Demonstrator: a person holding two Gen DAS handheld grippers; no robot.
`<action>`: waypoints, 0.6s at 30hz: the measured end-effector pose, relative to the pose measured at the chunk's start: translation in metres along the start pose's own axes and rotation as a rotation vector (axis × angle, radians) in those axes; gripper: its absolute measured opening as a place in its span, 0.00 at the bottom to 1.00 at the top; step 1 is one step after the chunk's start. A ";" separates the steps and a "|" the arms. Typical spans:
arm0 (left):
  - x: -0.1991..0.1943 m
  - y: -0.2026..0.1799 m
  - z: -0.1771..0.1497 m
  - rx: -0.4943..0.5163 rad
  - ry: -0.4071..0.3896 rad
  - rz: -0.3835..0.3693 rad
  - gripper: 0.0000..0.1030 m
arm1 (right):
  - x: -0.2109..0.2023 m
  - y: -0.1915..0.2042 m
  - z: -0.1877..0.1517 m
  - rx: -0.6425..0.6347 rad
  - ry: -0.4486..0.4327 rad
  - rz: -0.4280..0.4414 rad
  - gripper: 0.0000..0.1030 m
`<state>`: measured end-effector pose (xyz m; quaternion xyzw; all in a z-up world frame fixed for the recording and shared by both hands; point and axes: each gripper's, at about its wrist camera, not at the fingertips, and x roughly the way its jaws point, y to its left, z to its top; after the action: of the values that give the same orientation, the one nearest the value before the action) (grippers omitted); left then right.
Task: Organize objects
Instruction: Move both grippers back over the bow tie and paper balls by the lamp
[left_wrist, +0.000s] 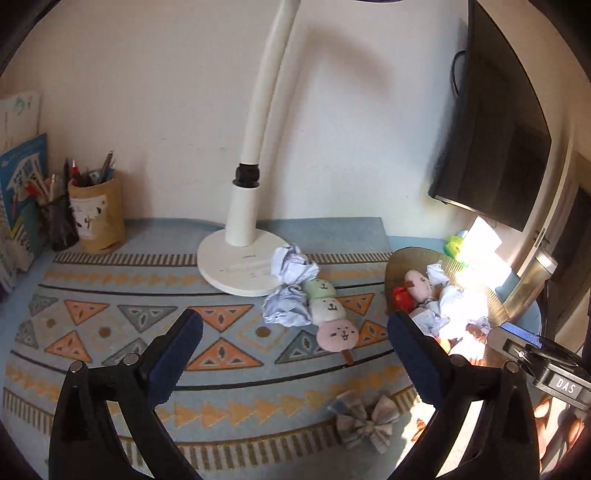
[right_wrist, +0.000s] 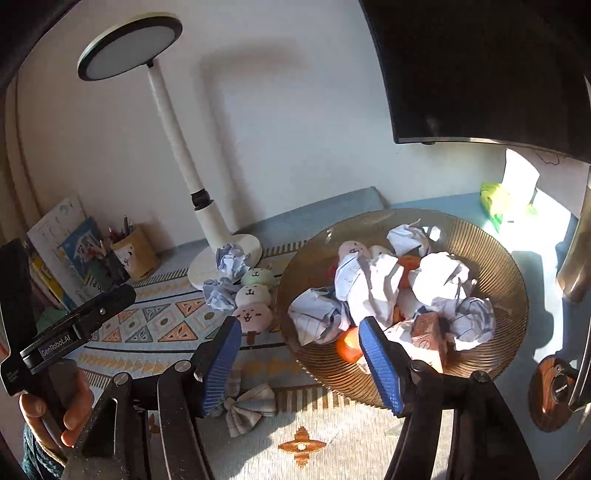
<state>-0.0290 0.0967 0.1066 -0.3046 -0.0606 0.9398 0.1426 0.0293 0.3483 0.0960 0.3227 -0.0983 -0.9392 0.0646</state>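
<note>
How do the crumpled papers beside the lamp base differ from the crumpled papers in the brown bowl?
The crumpled papers beside the lamp base lie on the patterned mat, two balls touching the plush toy skewer; the crumpled papers in the brown bowl are more numerous and heaped among other items. The mat ones are in shade and look bluish; the bowl ones are partly in sunlight and look white. Both groups are balled-up sheets.

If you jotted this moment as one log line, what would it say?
left gripper: open, empty | right gripper: open, empty | bowl: crumpled papers | on mat: plush skewer, bow
</note>
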 end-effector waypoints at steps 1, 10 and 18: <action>-0.003 0.013 -0.008 -0.012 0.009 0.029 0.97 | 0.009 0.009 -0.010 -0.008 0.028 0.023 0.63; 0.014 0.065 -0.069 -0.054 0.106 0.169 0.97 | 0.071 0.036 -0.065 -0.042 0.154 0.063 0.63; 0.015 0.055 -0.071 -0.004 0.096 0.185 0.97 | 0.082 0.027 -0.065 -0.007 0.187 0.041 0.63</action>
<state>-0.0119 0.0513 0.0302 -0.3537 -0.0274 0.9332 0.0574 0.0067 0.2976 0.0036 0.4068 -0.0952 -0.9037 0.0937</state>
